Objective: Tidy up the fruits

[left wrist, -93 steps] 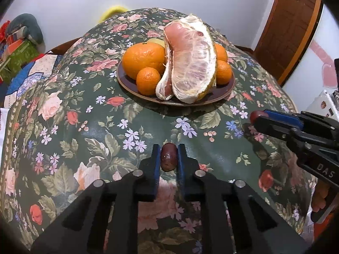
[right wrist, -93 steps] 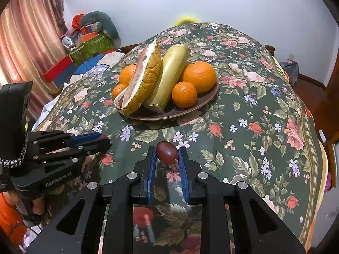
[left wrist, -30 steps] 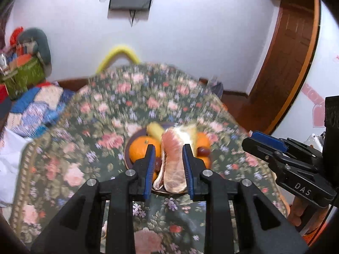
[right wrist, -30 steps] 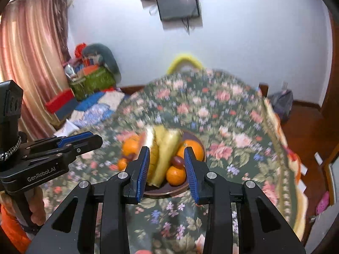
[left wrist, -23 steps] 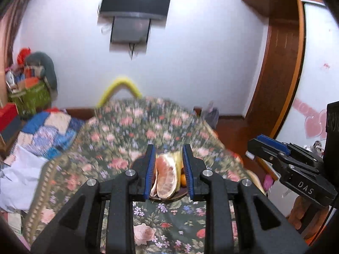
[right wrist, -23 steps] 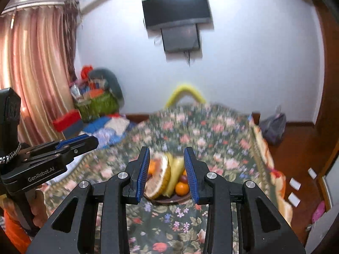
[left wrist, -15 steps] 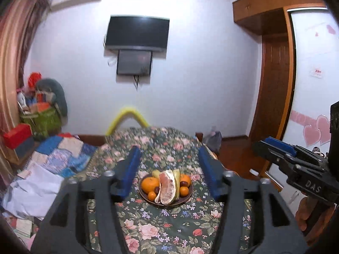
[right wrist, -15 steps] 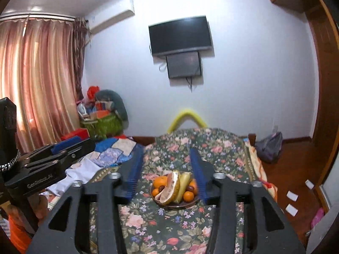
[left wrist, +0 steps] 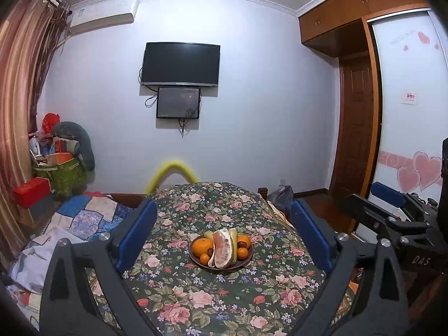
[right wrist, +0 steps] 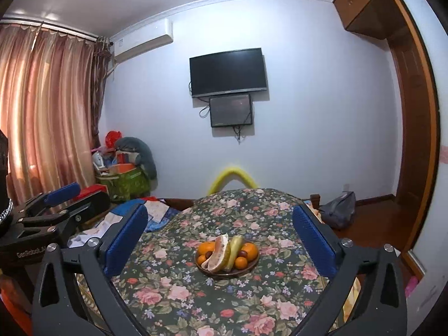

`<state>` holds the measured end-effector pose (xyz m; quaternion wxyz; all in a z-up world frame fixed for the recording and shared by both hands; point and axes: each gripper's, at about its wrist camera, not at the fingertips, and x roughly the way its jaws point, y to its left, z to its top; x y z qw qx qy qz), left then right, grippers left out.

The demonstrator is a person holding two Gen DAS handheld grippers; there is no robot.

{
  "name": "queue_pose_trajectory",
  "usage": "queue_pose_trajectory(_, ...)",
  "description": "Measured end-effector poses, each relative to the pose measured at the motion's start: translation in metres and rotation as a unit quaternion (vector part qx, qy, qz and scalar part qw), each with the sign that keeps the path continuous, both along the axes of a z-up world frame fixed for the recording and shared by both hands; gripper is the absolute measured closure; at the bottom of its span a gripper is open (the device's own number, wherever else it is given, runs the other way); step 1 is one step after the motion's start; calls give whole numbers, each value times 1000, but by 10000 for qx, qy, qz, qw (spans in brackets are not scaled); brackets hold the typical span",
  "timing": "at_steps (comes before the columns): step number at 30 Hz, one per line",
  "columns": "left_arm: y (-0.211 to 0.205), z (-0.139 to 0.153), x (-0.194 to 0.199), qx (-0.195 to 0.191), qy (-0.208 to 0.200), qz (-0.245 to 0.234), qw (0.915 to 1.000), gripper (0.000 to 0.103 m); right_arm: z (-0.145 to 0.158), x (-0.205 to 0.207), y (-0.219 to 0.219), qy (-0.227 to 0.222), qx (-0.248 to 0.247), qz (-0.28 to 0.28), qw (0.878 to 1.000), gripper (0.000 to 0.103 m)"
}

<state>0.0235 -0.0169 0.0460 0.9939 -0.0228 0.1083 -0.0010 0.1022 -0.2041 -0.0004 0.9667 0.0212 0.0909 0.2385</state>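
All the fruit that shows sits together on one brown plate (left wrist: pixel 196 260) in the middle of the flowered surface (left wrist: pixel 196 302); no loose piece lies on the cloth around it in either view, so I judge the tidying done or nearly done, with nothing plainly left to gather

On the plate, the peeled pomelo (left wrist: pixel 222 247) stands on edge in the centre, its long axis running from the near rim toward the far rim, the pale flesh facing the left wrist camera. A yellow-green banana (right wrist: pixel 233 252) leans against it, lying along much the same line with its tip toward the far side. Oranges (left wrist: pixel 203 246) sit on both sides, and small dark red fruits (right wrist: pixel 243 252) rest among them; their kind is too small to tell

The left hand-held gripper (left wrist: pixel 221 235) is held back from the plate, well apart from it, its jaws opening wide with nothing between them but the distant view of the fruit. The right hand-held gripper (right wrist: pixel 219 238) is likewise clear of the plate, jaws spreading apart and holding nothing. Each shows at the edge of the other's view
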Motion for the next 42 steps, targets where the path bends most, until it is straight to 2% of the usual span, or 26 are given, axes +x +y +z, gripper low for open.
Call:
queue_pose_trajectory(6,-3,-3,-7,20,-16,17,10000,1,-1,-8,-4,-7,-1,-50,10000,0)
queue_pose_trajectory(42,-6,-6,-6,18,-28,-67,10000,0,-2,-22,-11,18,-47,-129,9999,0)
